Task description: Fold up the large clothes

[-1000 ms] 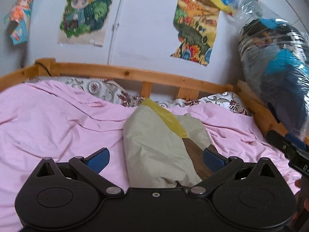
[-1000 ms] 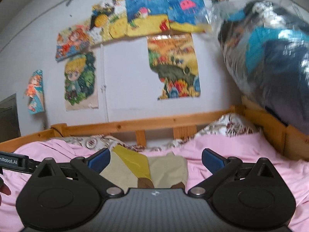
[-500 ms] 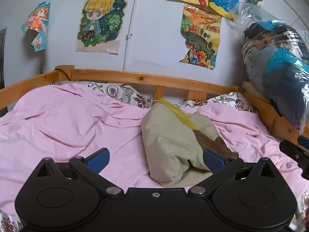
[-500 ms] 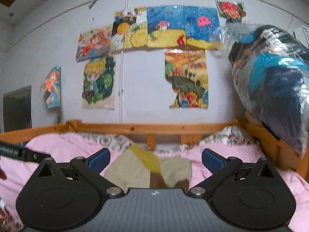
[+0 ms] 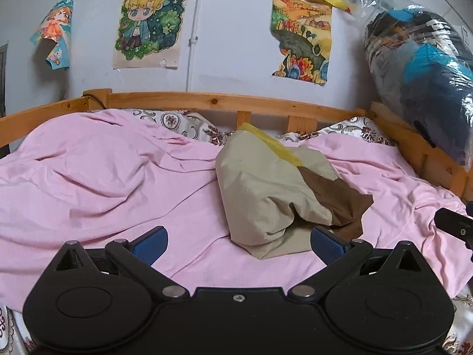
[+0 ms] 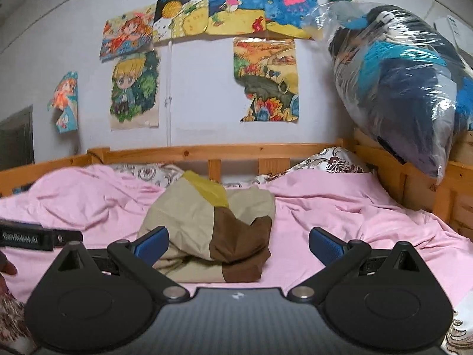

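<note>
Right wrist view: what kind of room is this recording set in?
Most likely a home bedroom, perhaps a child's: a wooden bed frame with a pink sheet and cartoon posters on the wall.

A folded beige garment with brown and yellow panels (image 5: 266,189) lies on the rumpled pink bedsheet (image 5: 103,183). The left gripper (image 5: 238,241) hovers just before the garment, blue-padded jaws spread wide, holding nothing. Behind the garment runs a wooden bed rail (image 5: 207,100).

A home bedroom; wooden bed frame (image 5: 207,102), pink sheet (image 5: 103,177); cartoon posters (image 6: 134,88) on the wall.
</note>
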The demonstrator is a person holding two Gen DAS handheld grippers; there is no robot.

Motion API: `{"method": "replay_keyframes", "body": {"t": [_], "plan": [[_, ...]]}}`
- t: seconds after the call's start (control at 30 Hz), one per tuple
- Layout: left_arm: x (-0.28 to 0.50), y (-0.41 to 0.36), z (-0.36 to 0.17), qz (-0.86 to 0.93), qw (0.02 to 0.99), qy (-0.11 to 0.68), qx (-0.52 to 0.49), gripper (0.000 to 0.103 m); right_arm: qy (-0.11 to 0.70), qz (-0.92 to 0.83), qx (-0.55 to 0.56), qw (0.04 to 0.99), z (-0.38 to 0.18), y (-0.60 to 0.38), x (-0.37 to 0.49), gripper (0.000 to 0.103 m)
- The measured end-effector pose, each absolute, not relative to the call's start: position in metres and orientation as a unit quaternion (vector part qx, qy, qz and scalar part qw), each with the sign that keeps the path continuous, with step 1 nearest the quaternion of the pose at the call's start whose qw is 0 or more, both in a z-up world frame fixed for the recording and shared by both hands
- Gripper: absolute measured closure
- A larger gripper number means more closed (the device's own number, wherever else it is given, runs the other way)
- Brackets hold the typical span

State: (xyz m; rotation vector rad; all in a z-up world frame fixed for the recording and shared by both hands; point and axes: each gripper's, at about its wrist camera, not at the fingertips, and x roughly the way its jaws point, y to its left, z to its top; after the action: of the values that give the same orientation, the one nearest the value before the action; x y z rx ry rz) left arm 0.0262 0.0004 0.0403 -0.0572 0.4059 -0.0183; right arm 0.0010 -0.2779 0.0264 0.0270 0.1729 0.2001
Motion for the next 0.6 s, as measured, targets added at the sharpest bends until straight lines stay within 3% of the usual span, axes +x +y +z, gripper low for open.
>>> {"method": "replay_keyframes", "body": {"t": [0.6], "plan": [[0.029, 0.0038, 0.0333, -0.004, 0.975, 0.219, -0.03, 0.001, 0.086, 0.107, 0.015, 0.99, 0.0251, -0.2736, 0.0021, 0.0]]}}
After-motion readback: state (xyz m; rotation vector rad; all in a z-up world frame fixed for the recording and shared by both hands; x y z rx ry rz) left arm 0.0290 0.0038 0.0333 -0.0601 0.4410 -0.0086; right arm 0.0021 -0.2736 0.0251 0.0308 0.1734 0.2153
